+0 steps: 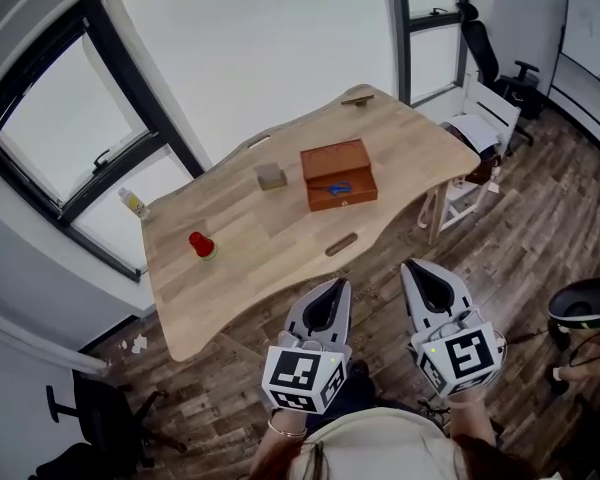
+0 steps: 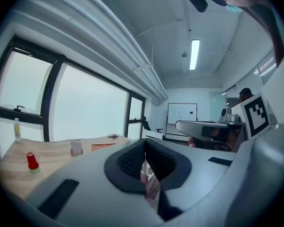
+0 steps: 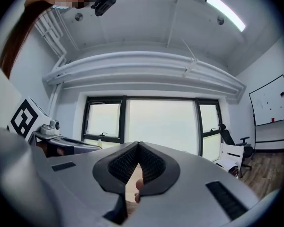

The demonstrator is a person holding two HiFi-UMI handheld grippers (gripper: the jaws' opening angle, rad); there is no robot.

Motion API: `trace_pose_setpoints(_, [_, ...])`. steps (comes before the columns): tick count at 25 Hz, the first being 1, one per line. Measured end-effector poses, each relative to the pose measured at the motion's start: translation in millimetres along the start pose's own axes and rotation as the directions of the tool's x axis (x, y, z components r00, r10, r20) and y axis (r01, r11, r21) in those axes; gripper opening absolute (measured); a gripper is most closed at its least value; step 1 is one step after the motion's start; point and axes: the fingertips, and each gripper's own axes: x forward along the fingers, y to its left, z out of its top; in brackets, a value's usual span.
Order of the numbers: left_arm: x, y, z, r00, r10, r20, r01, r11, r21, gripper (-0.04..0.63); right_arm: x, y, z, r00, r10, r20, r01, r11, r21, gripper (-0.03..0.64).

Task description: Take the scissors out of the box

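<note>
An open brown wooden box [image 1: 337, 174] stands on the light wooden table [image 1: 240, 268], right of its middle. Blue-handled scissors [image 1: 338, 187] lie inside it. Both grippers hang level in front of the person, short of the table's near edge and well apart from the box. The left gripper [image 1: 332, 286] is shut with nothing in it. So is the right gripper [image 1: 420, 268], a little to its right. In the left gripper view the box [image 2: 103, 146] shows low and far off beyond the touching jaw tips [image 2: 144, 143]. The right gripper view has its jaws [image 3: 138, 145] closed against the windows.
On the table stand a red piece on a green base [image 1: 201, 244] at the left and a small grey block [image 1: 271, 176] beside the box. A bottle [image 1: 133, 203] sits on the window sill. A white chair [image 1: 477, 133] stands right of the table, a black chair [image 1: 100, 408] lower left.
</note>
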Motion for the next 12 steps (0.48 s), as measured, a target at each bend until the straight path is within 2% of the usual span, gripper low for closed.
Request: trace_pose_setpoints(12, [38, 41, 5, 0.999, -0.034, 0.004, 0.034, 0.999, 0.004, 0.02, 63, -13, -3, 1.0, -0.011, -0.009, 0.011, 1.0, 0.021, 0.028])
